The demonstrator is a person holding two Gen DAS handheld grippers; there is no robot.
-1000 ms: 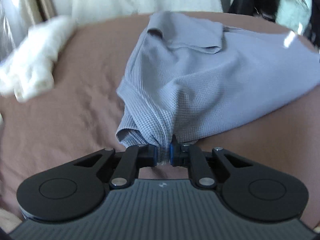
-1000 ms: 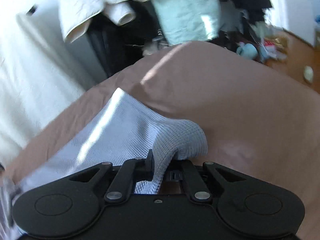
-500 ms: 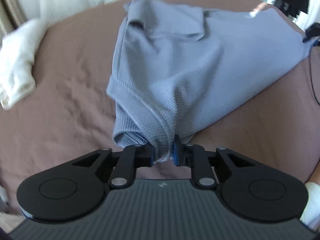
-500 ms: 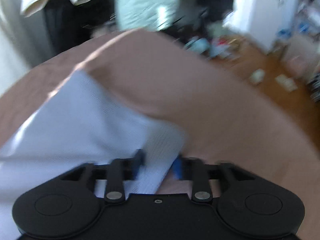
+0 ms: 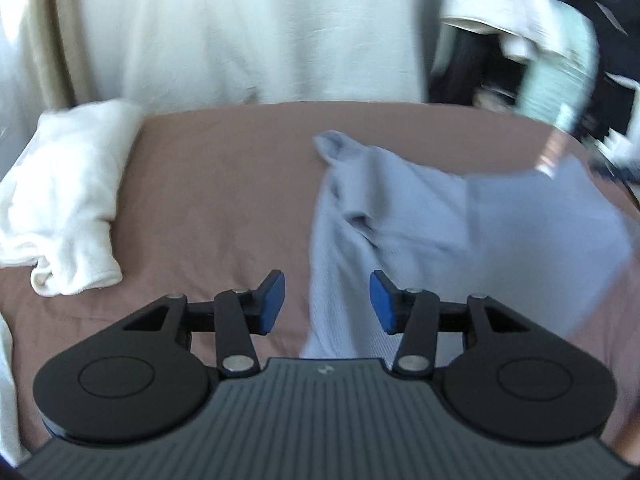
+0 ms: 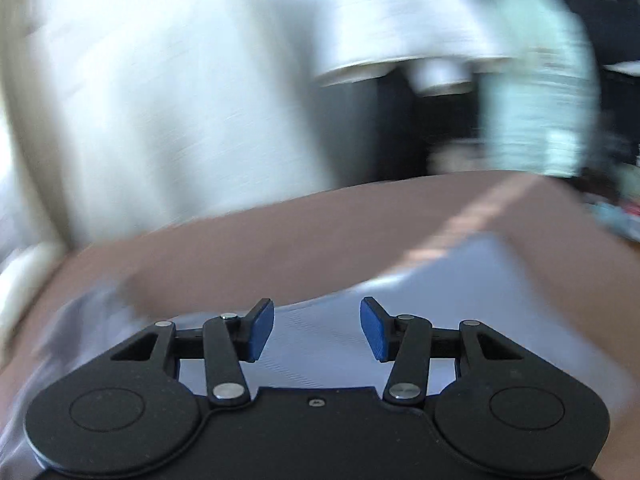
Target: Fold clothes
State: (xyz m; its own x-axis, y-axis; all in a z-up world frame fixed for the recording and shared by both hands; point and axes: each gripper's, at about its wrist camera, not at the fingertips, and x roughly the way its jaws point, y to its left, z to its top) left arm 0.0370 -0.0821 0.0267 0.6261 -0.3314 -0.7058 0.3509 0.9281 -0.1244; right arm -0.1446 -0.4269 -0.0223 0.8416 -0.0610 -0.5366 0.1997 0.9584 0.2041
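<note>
Left gripper: jaws apart and opening, the blue pads clear of any cloth, nothing clamped. The tool tilts downward toward the bed, its two black finger linkages spread symmetrically in front of the ribbed grey body. Seen through the gap between the pads is the near edge of the grey-blue waffle-knit shirt, which lies beyond and below the fingertips without touching them.

Right gripper: jaws likewise parted, blue pads facing each other across an empty gap, gripping nothing. It also points down at a shallower slant; the view is heavily smeared, so finer detail cannot be told. Pale shirt fabric fills the space under and ahead of the fingers.

Shirt: released, lying loosely crumpled on the brown bedsheet, to the right of centre in the left wrist view, with one flap turned over on its right side and a corner peaked at the far end.

Surroundings: a white fluffy towel lies on the sheet at the left, well apart from the shirt. Behind the bed hangs a white curtain; pale garments hang at the right against a dark background.
</note>
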